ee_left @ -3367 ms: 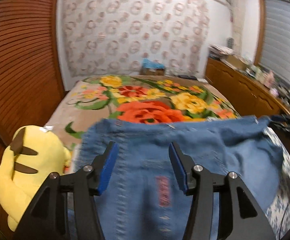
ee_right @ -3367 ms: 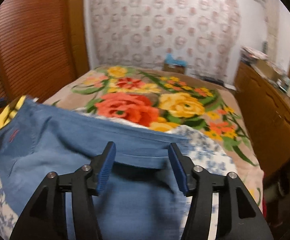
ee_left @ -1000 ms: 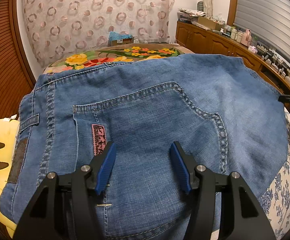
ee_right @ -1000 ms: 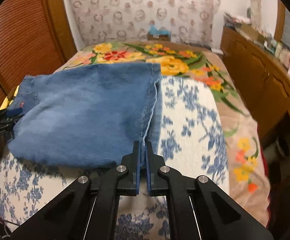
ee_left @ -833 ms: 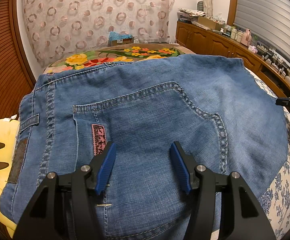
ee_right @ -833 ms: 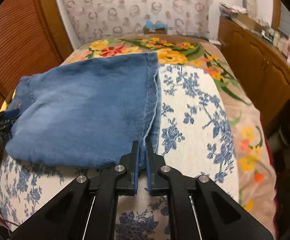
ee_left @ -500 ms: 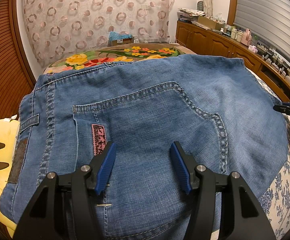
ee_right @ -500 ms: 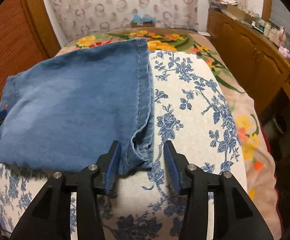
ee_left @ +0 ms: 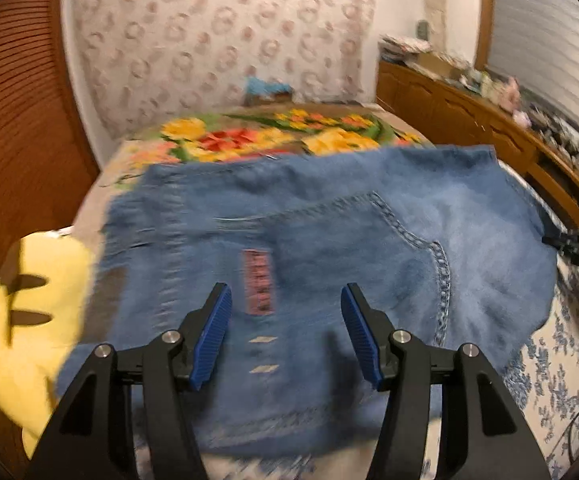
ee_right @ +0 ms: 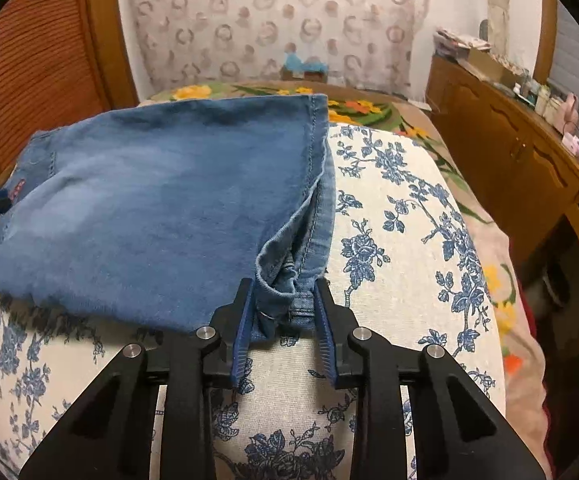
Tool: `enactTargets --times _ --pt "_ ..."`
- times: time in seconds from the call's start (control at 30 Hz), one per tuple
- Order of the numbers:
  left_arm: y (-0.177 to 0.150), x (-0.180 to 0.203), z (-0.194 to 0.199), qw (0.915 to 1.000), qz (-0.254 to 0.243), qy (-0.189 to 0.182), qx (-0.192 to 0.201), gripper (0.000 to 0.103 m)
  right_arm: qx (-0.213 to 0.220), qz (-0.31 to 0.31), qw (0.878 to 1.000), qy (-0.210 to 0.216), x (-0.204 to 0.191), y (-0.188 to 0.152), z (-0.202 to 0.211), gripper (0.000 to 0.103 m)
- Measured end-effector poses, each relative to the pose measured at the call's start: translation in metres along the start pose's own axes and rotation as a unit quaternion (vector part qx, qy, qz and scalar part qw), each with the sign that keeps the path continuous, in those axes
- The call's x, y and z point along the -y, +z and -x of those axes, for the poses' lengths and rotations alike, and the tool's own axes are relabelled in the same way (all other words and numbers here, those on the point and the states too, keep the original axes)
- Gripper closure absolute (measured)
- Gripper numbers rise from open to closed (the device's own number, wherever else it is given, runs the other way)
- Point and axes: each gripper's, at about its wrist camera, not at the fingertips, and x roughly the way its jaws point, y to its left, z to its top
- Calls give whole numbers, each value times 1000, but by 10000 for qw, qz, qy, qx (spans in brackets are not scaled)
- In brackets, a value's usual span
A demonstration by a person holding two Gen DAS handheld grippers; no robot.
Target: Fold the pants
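Folded blue jeans (ee_left: pixel 369 240) lie on a white cover with blue flowers (ee_right: pixel 389 240). In the left wrist view the back pocket and a pink label face up, and the picture is blurred. My left gripper (ee_left: pixel 285 292) hovers open above the pocket area with nothing between its fingers. In the right wrist view the jeans (ee_right: pixel 149 200) show their hem edge on the right. My right gripper (ee_right: pixel 283 284) is closing on the near hem corner, which bunches up between the blue pads. Each gripper shows at the edge of the other's view.
A yellow plush toy (ee_left: pixel 29 320) lies against the jeans' left side. A flowered bedspread (ee_left: pixel 269 136) stretches behind. Wooden cabinets (ee_right: pixel 509 152) with clutter on top run along the right. A wooden slatted wall (ee_left: pixel 9 140) stands at the left.
The left gripper has lifted and drawn back from the jeans, still open. The right gripper let go of the hem, opened, sank, and now squeezes the bunched hem corner.
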Motion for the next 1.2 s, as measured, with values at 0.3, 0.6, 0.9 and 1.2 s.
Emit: enactTargets --times 0.3,0.6,0.9,1.2 --pt "-31 -71 30 9935 786 793 -210 46 2 -3 10000 9 2 0 0 76" --pt "-48 -104 18 9850 1258 1150 -268 46 4 -18 10000 28 2 -1 1 76" --pt "-60 -118 -6 9813 1421 1151 -602 46 4 -13 10000 25 1 -2 1 75" --pt "-55 -118 -3 9821 1525 953 -559 66 26 -8 9998 208 -4 0 4 88"
